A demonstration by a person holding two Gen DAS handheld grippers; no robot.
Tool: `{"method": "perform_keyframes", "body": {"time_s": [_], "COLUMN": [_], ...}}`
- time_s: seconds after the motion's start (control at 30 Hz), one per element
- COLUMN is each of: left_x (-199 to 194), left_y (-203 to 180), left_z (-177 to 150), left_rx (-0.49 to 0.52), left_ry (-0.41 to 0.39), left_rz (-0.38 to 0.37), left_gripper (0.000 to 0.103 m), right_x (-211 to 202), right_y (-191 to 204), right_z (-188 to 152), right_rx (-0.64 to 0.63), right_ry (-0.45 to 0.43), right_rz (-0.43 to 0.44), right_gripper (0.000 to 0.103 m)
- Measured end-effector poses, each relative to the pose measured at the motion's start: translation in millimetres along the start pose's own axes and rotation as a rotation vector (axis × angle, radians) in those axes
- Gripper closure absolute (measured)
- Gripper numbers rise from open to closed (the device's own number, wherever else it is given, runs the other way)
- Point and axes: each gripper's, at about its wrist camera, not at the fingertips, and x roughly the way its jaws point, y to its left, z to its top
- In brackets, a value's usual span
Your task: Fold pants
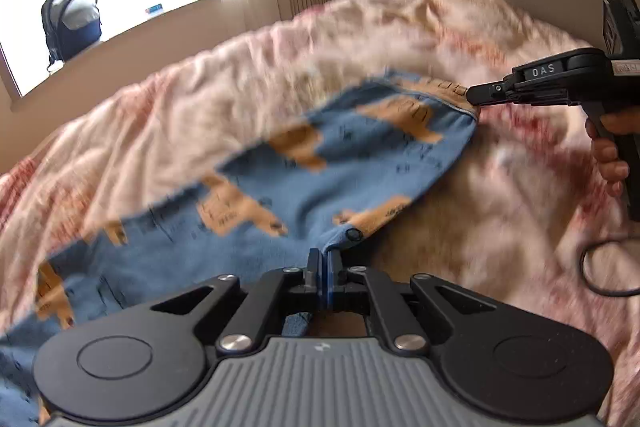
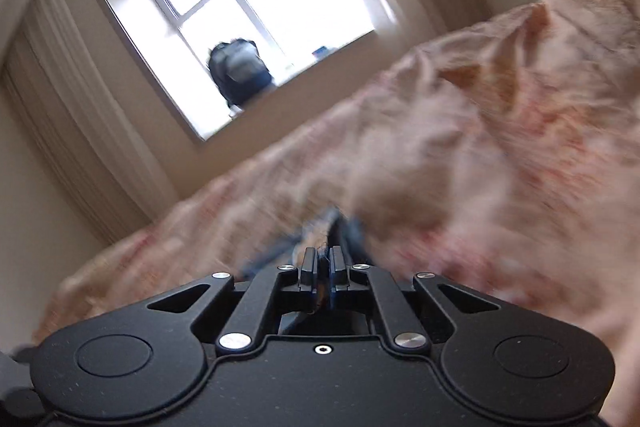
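Note:
Blue pants [image 1: 328, 183] with a tan animal print are stretched in the air above the bed. My left gripper [image 1: 324, 259] is shut on their near blue edge. In the left wrist view my right gripper [image 1: 474, 94] comes in from the right, held by a hand [image 1: 608, 155], and is shut on the far tan-trimmed edge. In the right wrist view, which is blurred, the right gripper [image 2: 323, 261] pinches a bunched bit of the same cloth, the pants [image 2: 320, 227] showing just beyond its tips.
A rumpled pink and cream bedspread [image 1: 200, 107] covers the bed [image 2: 500, 147] under the pants. A dark backpack [image 1: 72, 21] stands on the window sill at the far side. A black cable [image 1: 600, 267] hangs near the hand.

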Motion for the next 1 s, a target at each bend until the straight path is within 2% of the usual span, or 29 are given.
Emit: {"method": "perform_keyframes", "body": {"time_s": [0.1, 0.17, 0.23, 0.33, 0.4, 0.43, 0.5, 0.57, 0.6, 0.67, 0.73, 0.83, 0.97, 1.0], "left_x": [3.7, 2.7, 6.3, 13.3, 16.9, 16.1, 8.3, -5.3, -11.6, -16.7, -8.6, 14.2, -6.2, -13.2], "left_y": [0.3, -0.1, -0.7, 0.6, 2.8, 4.4, 9.6, 18.4, 24.3, 40.0, 57.1, 83.2, 116.2, 124.3], "left_z": [-6.7, -8.0, -8.9, -10.4, -12.5, -13.8, -17.4, -22.4, -24.9, -27.5, -29.1, -42.7, -57.4, -57.3], "left_rx": [-0.025, -0.023, -0.004, -0.014, -0.033, -0.045, -0.068, -0.075, -0.079, -0.092, -0.122, -0.132, -0.192, -0.186], "left_ry": [0.000, -0.008, -0.005, 0.013, 0.014, 0.005, -0.026, -0.088, -0.118, -0.139, -0.081, 0.046, 0.015, 0.002], "left_rz": [0.001, -0.004, -0.005, -0.021, -0.031, -0.027, -0.003, 0.043, 0.074, 0.146, 0.260, 0.403, 0.382, 0.391], "left_gripper": [0.101, 0.101, 0.099, 0.092, 0.070, 0.063, 0.027, 0.015, 0.012, 0.009, 0.009, 0.008, 0.006, 0.006], "right_x": [13.2, 12.3, 11.7, 18.1, 32.9, 38.8, 41.9, 32.4, 26.4, 17.6, 18.8, 39.6, 62.0, 57.9], "right_y": [-9.6, -3.4, 6.6, 20.1, 22.4, 20.4, 26.6, 37.3, 44.3, 59.0, 74.8, 87.4, 59.4, 54.5], "right_z": [-13.5, -13.6, -7.5, -0.6, -4.2, -9.8, -15.5, -19.4, -20.5, -24.1, -29.1, -34.5, -17.9, -8.7], "right_rx": [0.014, -0.027, -0.084, -0.182, -0.251, -0.303, -0.400, -0.491, -0.548, -0.649, -0.741, -0.812, -0.719, -0.677], "right_ry": [0.046, 0.035, 0.029, 0.036, 0.079, 0.076, 0.063, 0.012, -0.012, -0.038, -0.023, 0.022, 0.060, 0.060], "right_rz": [-0.038, -0.035, -0.030, -0.062, -0.109, -0.134, -0.175, -0.215, -0.223, -0.170, -0.122, -0.172, -0.345, -0.329], "right_gripper": [0.097, 0.088, 0.067, 0.055, 0.046, 0.045, 0.039, 0.031, 0.029, 0.023, 0.013, 0.014, 0.014, 0.012]}}
